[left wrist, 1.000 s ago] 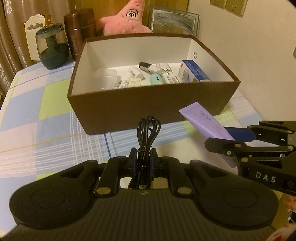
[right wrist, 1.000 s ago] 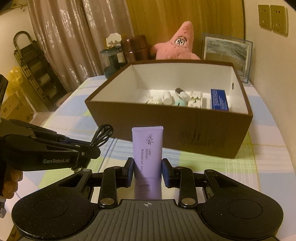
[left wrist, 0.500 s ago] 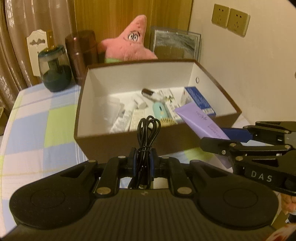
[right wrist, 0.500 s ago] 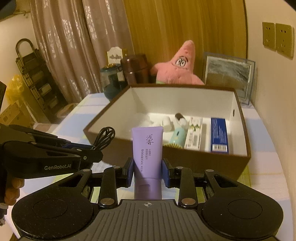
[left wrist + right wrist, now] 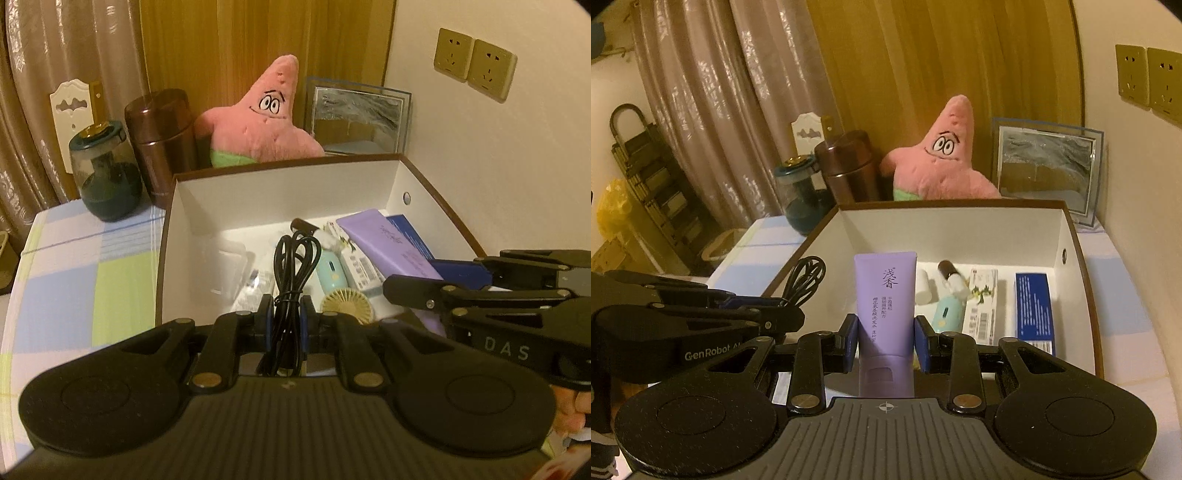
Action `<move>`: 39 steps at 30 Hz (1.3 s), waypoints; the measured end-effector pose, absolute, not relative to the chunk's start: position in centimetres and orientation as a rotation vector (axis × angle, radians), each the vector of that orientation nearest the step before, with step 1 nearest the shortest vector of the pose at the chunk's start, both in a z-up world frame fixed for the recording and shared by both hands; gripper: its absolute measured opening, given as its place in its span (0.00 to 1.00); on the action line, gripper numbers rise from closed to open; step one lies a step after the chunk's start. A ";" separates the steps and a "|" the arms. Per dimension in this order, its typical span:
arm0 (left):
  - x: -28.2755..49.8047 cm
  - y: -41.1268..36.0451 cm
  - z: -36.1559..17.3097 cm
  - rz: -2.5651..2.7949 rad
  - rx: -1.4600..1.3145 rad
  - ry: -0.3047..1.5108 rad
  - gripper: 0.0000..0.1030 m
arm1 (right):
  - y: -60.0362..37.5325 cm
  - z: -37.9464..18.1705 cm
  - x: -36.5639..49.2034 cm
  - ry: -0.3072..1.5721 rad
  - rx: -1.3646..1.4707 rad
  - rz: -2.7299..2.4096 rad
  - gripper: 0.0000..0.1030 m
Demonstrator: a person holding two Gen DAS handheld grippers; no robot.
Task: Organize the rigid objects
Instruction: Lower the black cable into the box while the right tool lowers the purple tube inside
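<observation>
— Tongs on the left (image 5: 287,314), what did they hold?
— They were closed tight on a bundled black cable (image 5: 291,280), which stood up between the pads, over the open brown box (image 5: 284,192).
— And the right tongs (image 5: 886,338)?
— They were only a little open, pressing a purple tube (image 5: 884,299) from both sides. The tube pointed forward above the box (image 5: 1067,236), just beside the left tongs (image 5: 783,314).
— What lay ahead of them?
— A blue carton (image 5: 1032,306) and a mint fan (image 5: 338,280) were in the box.

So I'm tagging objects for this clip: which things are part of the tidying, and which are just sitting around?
Part of the job:
black cable in left gripper
purple tube in right gripper
brown box

Just there:
pink star plush
brown flask
glass jar
picture frame
</observation>
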State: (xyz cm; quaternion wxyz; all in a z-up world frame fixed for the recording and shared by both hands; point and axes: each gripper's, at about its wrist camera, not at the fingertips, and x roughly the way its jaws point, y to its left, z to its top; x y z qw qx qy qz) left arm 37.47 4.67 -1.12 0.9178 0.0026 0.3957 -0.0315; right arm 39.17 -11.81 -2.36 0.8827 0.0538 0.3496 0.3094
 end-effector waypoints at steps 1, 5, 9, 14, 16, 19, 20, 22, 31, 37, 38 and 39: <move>37.9 4.7 -1.0 -0.064 0.008 0.813 0.12 | -11.7 -2.3 39.4 0.727 0.112 0.643 0.31; 39.2 4.8 -0.9 -0.064 0.021 0.807 0.12 | -11.3 -2.4 40.6 0.731 0.115 0.638 0.31; 40.4 5.0 -1.2 -0.065 0.029 0.814 0.12 | -10.8 -2.7 41.7 0.742 0.115 0.631 0.31; 42.2 5.4 -1.8 -0.062 0.033 0.836 0.12 | -10.6 -3.2 43.1 0.760 0.127 0.620 0.31; 42.8 5.6 -2.1 -0.061 0.032 0.843 0.12 | -10.5 -3.3 43.7 0.765 0.130 0.615 0.31; 44.0 5.9 -2.4 -0.058 0.033 0.854 0.12 | -10.2 -3.6 44.7 0.773 0.132 0.611 0.31; 44.3 5.9 -2.6 -0.057 0.035 0.857 0.12 | -10.1 -3.7 45.1 0.776 0.132 0.609 0.31; 45.1 6.1 -2.8 -0.057 0.035 0.864 0.12 | -9.9 -3.9 45.7 0.783 0.135 0.605 0.31; 48.5 6.9 -4.6 -0.065 0.014 0.912 0.12 | -8.8 -5.5 48.7 0.835 0.148 0.584 0.31; 50.6 7.4 -6.2 -0.064 0.006 0.952 0.12 | -8.1 -6.8 50.6 0.876 0.152 0.567 0.31; 50.9 7.5 -6.4 -0.063 0.005 0.956 0.12 | -8.0 -7.0 50.9 0.881 0.153 0.564 0.31; 51.2 7.6 -6.6 -0.063 0.004 0.962 0.12 | -7.9 -7.2 51.2 0.887 0.155 0.561 0.31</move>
